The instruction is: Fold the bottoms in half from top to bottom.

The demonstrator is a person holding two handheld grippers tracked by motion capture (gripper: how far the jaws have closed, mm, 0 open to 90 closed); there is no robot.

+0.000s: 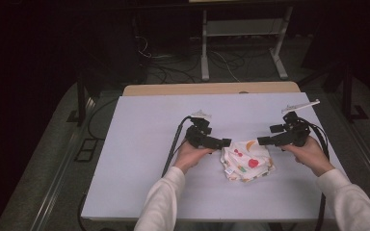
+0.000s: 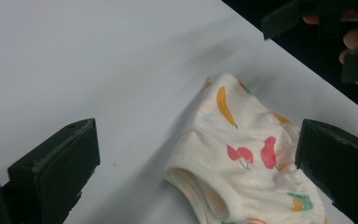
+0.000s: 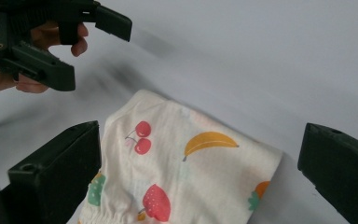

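— On the white table, what lies between the two hands?

— One small folded garment, white with a fruit print: cherries, a banana, a strawberry. It rests flat on the tabletop, toward the near right part of the surface, with a gripper on either side.

— How does the left gripper stand?

— Its jaws are spread wide. From the left gripper view the garment sits in the gap between them, closer to the right-hand jaw, which is at the cloth's edge; I cannot tell whether it touches. The other jaw is well apart from the fabric. Nothing is clamped.

— And the right gripper?

— Also wide, with nothing in it. The right gripper view shows the garment lying between the jaws on the table, its left edge just beside the left-hand jaw, the right-hand jaw apart from it. The pads do not press on the cloth.

— Where are the hands themselves?

— From above, the left hand holds its tool just left of the garment, and the right hand holds its own to the right and a little farther back. Both tools point inward toward each other, over the cloth's far edge. White sleeves come in from the near side.
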